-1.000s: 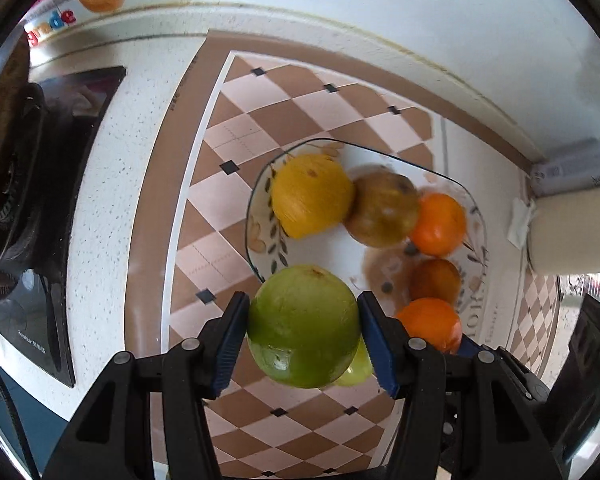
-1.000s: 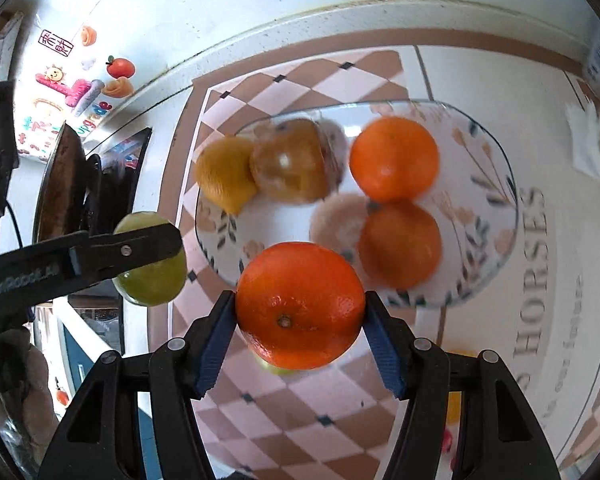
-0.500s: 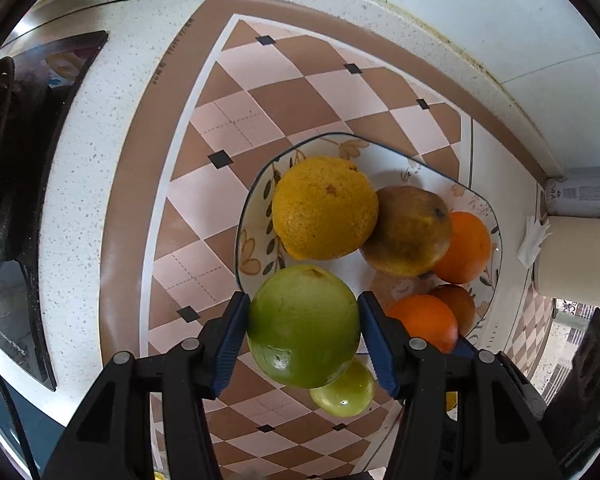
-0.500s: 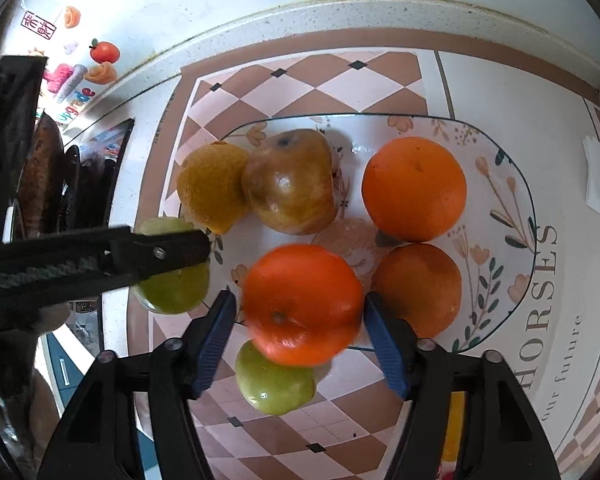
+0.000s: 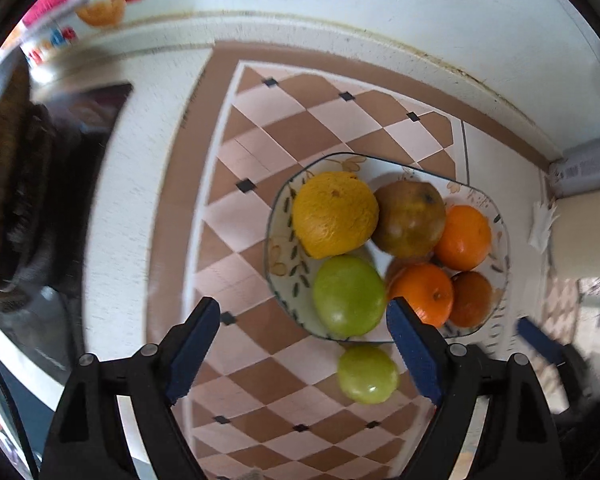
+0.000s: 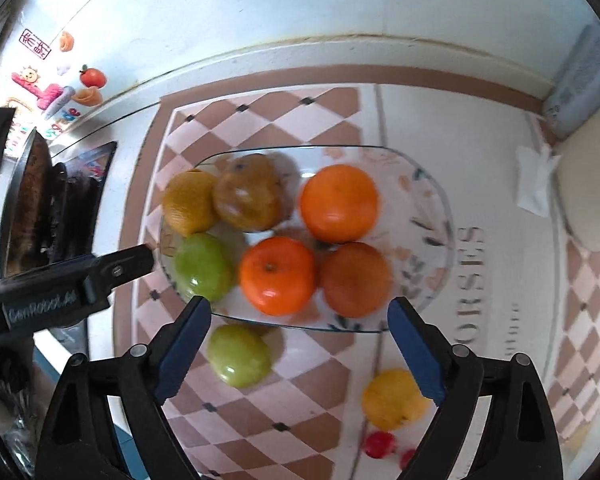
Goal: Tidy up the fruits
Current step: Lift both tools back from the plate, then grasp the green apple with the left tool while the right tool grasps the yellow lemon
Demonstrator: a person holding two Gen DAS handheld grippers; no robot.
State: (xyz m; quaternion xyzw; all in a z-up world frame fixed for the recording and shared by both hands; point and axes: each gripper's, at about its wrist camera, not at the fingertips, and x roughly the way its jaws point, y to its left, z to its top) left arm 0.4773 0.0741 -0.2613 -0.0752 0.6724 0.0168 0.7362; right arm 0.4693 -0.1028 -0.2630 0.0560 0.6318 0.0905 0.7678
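Both hand-held grippers, left [image 5: 303,340] and right [image 6: 299,340], stand apart, holding nothing; mid-frame, six fruits fill the plate [image 6: 436,200], a green apple [image 6: 239,356] below it.

glossy green apple [image 5: 348,295], rough-skinned yellow citrus [image 5: 334,214], smooth clear glass plate [image 5: 278,256], speckled matt countertop [image 5: 140,184]

Bright, even daylight; heavy fisheye bending with dark corners, motion blur smearing both views' edges.
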